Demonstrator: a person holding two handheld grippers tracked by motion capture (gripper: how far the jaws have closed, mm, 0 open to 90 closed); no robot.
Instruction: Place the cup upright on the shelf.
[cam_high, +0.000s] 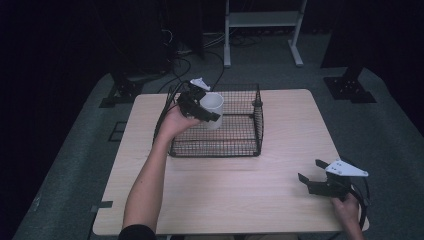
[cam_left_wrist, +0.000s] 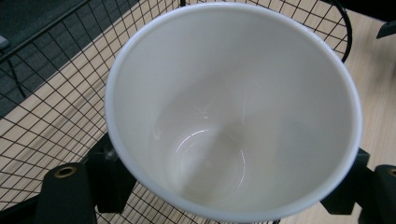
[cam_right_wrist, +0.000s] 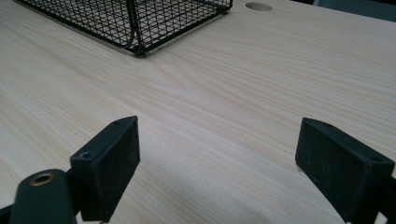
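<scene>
1. Jaws of our left gripper (cam_high: 200, 104) clamp the white cup (cam_high: 213, 110) by its sides, mouth tipped toward the hand.
2. We hold it over the wire basket (cam_high: 239, 145), near its far left corner; the floor lies straight below.
3. Our right gripper (cam_high: 320, 176) rests open, empty, by the tabletop's (cam_high: 250, 190) near right corner.

Left forearm: bare, reaching forward from the bottom edge. Left gripper (cam_high: 209, 111): raised off the table, angled right, 2 jaws clamped on a cup (cam_high: 212, 107). Right gripper (cam_high: 311, 176): low over the near right corner, hand (cam_high: 347, 206) behind it, 2 jaws spread wide, nothing between
</scene>
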